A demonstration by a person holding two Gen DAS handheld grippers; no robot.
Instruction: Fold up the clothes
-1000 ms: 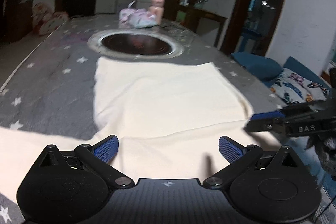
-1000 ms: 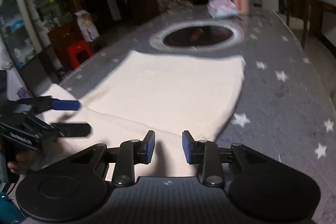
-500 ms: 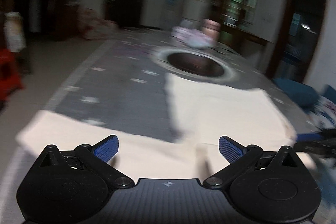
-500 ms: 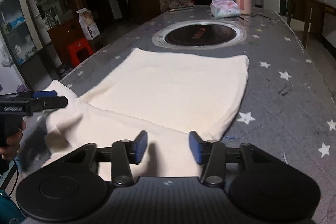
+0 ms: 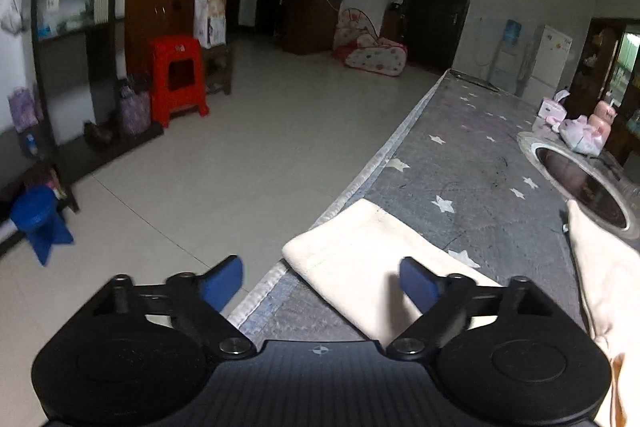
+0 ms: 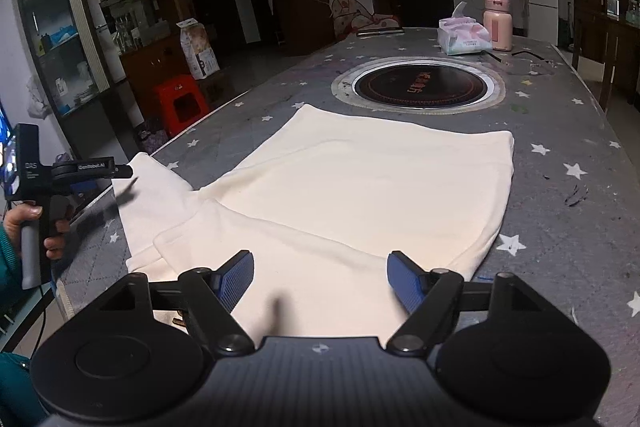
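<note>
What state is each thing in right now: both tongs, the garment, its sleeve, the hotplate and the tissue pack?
Left tongs: open, have just been closing, over the sleeve end, no grip.
Right tongs: open, have just been opening, garment below, not pinched.
Cream garment: spread flat on the table.
Sleeve: laid out flat to the table edge.
Hotplate: bare, nothing on it.
Tissue pack: opened, a tissue sticking up.

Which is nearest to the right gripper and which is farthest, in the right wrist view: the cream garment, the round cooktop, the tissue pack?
From the right gripper:
1. Cream garment, spread flat directly under and ahead of the fingers.
2. Round cooktop, set into the table just beyond the garment's far edge.
3. Tissue pack, near the table's far end, beside the pink bottle.
</note>
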